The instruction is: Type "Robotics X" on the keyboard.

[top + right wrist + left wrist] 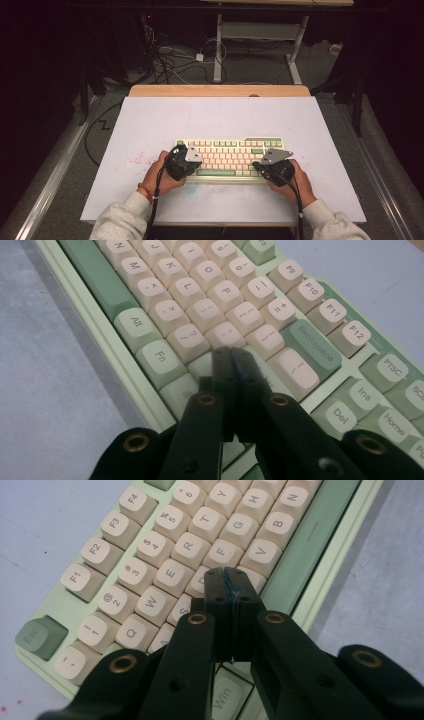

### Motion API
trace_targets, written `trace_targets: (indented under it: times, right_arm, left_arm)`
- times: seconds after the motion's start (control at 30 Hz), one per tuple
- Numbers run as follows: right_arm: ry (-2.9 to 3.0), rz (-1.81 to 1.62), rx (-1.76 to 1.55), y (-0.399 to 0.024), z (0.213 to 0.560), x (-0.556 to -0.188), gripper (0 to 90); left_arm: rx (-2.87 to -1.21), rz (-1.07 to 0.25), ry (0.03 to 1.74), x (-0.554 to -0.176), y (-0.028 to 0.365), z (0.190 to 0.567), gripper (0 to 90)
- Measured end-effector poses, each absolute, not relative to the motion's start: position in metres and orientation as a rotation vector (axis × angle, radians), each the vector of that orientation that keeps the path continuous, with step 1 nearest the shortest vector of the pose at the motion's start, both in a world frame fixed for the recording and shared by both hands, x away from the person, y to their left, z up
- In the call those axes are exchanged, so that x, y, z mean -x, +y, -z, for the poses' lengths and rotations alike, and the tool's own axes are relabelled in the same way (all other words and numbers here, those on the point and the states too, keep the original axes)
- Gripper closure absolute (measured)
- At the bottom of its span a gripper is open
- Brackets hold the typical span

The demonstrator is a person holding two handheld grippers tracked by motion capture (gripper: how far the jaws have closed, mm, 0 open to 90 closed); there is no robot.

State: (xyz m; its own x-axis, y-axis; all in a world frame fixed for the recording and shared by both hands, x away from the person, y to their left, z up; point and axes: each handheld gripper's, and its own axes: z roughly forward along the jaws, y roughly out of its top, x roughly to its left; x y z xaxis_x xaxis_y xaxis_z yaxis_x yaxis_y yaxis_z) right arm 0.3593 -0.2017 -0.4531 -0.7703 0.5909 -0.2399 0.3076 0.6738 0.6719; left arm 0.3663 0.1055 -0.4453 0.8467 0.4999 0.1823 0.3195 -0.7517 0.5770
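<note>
Grippers point(186, 161) (both closed) over keyboard point(227, 150)

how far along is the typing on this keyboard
Done: both sets of jaws are shut and placed over the keyboard. In hand: the left gripper tips sit over the left letter keys near D, and the right gripper over the right end of the home row. Left: which keys have been pressed can't be told.
</note>
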Motion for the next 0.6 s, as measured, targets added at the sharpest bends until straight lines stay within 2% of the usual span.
trace_targets:
  times: [0.23, 0.6]
  right_arm:
    - [2.448, -0.864, -0.699, -0.202, 0.453, -0.359, 90.0]
    - [2.398, -0.934, -0.688, -0.204, 0.433, -0.352, 90.0]
  left_arm:
    - [-2.504, -0.457, 0.59, -0.364, 0.101, 0.447, 87.4]
    - [-2.421, -0.514, 0.588, -0.358, 0.109, 0.431, 84.6]
